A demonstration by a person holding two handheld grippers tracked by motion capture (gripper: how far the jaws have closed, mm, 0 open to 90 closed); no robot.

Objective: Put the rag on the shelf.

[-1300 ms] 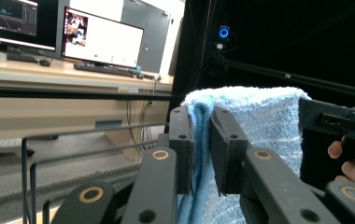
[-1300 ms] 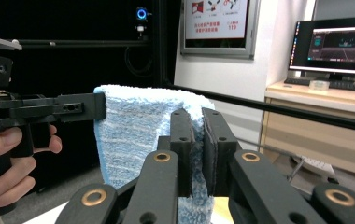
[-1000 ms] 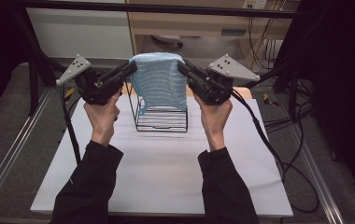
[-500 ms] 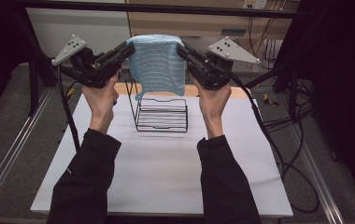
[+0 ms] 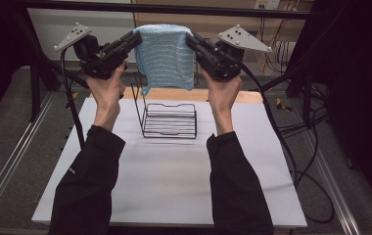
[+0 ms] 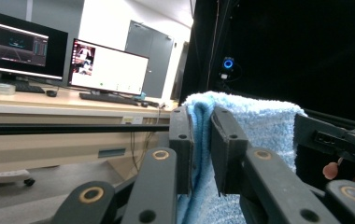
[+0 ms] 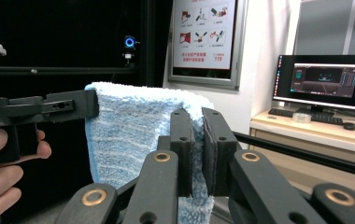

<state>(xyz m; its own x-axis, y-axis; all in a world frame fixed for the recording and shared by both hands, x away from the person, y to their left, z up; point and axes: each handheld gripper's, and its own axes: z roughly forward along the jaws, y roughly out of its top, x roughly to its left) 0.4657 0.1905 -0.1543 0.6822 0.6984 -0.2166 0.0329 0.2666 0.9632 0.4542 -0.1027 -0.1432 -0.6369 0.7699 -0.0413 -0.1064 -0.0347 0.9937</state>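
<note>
A lab or office workroom: computer monitors (image 6: 105,67) on a long desk (image 6: 49,105), a black metal frame (image 5: 174,7), loose cables (image 5: 296,132), black curtains (image 6: 306,51).

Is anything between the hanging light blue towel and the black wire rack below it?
Nothing visible. The light blue terry towel hangs folded between the left gripper and right gripper, each shut on a top corner. Its lower edge hangs near the top of the black wire rack's upright; the white table around the rack looks bare.
</note>
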